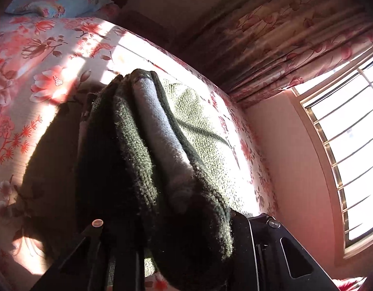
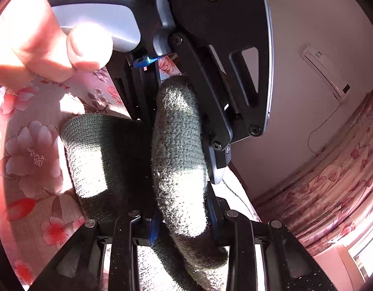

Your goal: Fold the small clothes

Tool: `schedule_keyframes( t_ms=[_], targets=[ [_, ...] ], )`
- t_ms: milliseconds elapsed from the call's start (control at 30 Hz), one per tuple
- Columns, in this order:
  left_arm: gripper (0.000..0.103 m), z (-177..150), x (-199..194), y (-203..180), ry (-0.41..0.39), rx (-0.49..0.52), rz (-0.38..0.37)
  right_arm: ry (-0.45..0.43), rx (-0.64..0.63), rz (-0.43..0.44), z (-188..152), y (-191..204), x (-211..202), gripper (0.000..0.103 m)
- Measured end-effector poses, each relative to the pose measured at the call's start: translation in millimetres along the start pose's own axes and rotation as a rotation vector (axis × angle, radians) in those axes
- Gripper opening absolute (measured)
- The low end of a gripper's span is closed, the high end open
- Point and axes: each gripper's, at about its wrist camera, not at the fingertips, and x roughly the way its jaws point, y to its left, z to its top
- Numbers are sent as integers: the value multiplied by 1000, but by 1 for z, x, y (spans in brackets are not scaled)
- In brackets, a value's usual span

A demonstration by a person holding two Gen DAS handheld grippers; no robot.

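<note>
The garment was a dark green knit (image 1: 137,150), chunky, coarse-looped, w/ a pale grey-blue band (image 1: 159,131) running lengthwise thru the bunch. In the left wrist view it was gathered into thick vertical folds that rose straight up from the left gripper (image 1: 162,218) and filled the centre of the pic; sunlit side read light olive, shaded side near black. Fuzzy fibres showed along the fold edges. Left gripper's fingertips were buried under the cloth, so the jaws themselves couldn't be seen; it was fully closed, clamped on the knit bunch draped over it.

Behind lay a bed sheet (image 1: 40,55), white w/ pink-red flowers, strong sun patches across it, the knit's shadow falling to the left. A floral pillow (image 1: 57,0) sat at the far end. Floral curtain (image 1: 295,36) and barred window (image 1: 344,145) on the right.

In the right wrist view the same green knit (image 2: 179,145) was rolled into a thick tube standing betw. the right gripper (image 2: 181,225) fingers, partly open, pads against the roll's sides. A second lobe of it bulged out to the left, above the sheet. The other gripper's black body stood right behind the roll, touching it, w/ a person's hand (image 2: 40,41) on its handle at upper left. An AC unit (image 2: 327,72) hung on the wall.
</note>
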Motion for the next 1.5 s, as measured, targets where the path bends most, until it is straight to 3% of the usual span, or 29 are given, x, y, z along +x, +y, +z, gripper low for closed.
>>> schedule_keyframes(
  t_ms=[100,233,367,533,633,767,867,933,1067,1100,1133,1200,1267,1333,1400,1500],
  targets=[
    [0,0,-6,6,-23,-12,-30,28,93,-16,-13,-13,-17,57],
    [0,0,-19,-1,-63,35,-48,107,167,-69,-39,-25,-27,69],
    [0,1,-36,2,-102,38,-65,168,343,48,-47,-49,-19,70],
    [0,-25,-30,48,-80,-60,-48,170,430,109,-55,-58,-18,70],
    [0,-36,-21,64,-108,-95,-125,191,474,153,-57,-67,-14,74],
    [0,-29,-24,40,-124,-29,-85,167,564,250,-68,-83,-20,71],
    [0,-27,-21,27,-127,-1,-77,114,602,234,-70,-91,-35,67],
    [0,-28,-11,35,-109,-25,-53,174,675,274,-79,-99,-23,67],
    [1,-32,-10,64,-104,-76,-147,262,834,433,-106,-99,-2,69],
    [20,-33,-13,63,-99,-64,-150,254,842,451,-108,-98,-4,69],
    [103,-34,-18,59,-97,-46,-136,241,820,452,-108,-100,-8,69],
    [103,-37,-38,50,-130,-12,-77,206,759,442,-105,-104,-26,66],
    [103,-46,-71,38,-251,58,46,134,750,475,-106,-112,-47,58],
    [103,-53,-100,23,-356,119,152,62,774,463,-100,-121,-67,57],
    [103,-52,-112,3,-380,185,127,17,773,430,-85,-132,-73,57],
    [103,-49,-100,-31,-363,260,68,-44,762,369,-55,-144,-67,54]
  ],
)
